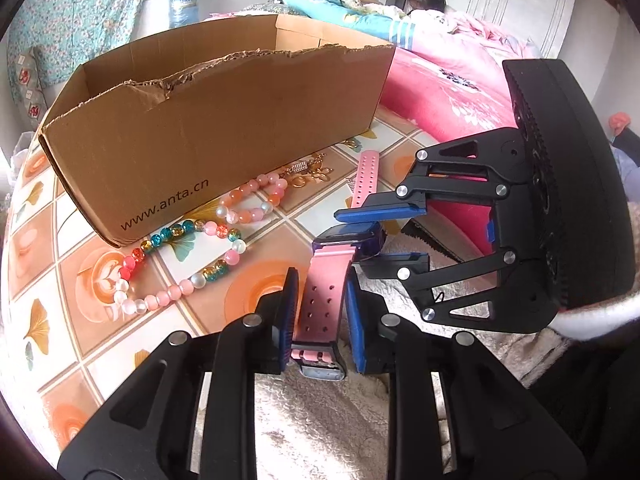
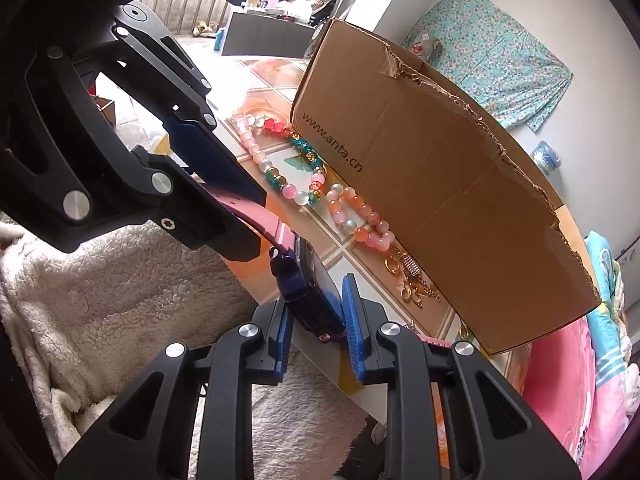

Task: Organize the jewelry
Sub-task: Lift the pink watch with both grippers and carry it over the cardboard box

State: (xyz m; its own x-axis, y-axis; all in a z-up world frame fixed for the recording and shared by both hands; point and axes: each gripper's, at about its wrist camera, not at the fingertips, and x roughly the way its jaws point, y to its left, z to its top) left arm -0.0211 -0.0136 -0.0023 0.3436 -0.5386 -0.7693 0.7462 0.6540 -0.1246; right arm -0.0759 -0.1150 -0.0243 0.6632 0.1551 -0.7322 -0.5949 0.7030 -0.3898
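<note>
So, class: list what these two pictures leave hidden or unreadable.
- Cardboard box interior: both views; its own walls hide it.
- Gold jewelry: both views; tangled, too small to count pieces.
- Watch screen: right wrist view; seen edge-on between the right hand-held gripper pads.

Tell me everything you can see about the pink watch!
The watch has a soft-looking pink strap with rows of little holes, a dark buckle at one end, and a dark purple-blue case with a black screen. It sits at the table's edge. The left gripper has its blue jaws around the strap; the right gripper has its jaws on the case. The other strap end lies flat on the tablecloth.
</note>
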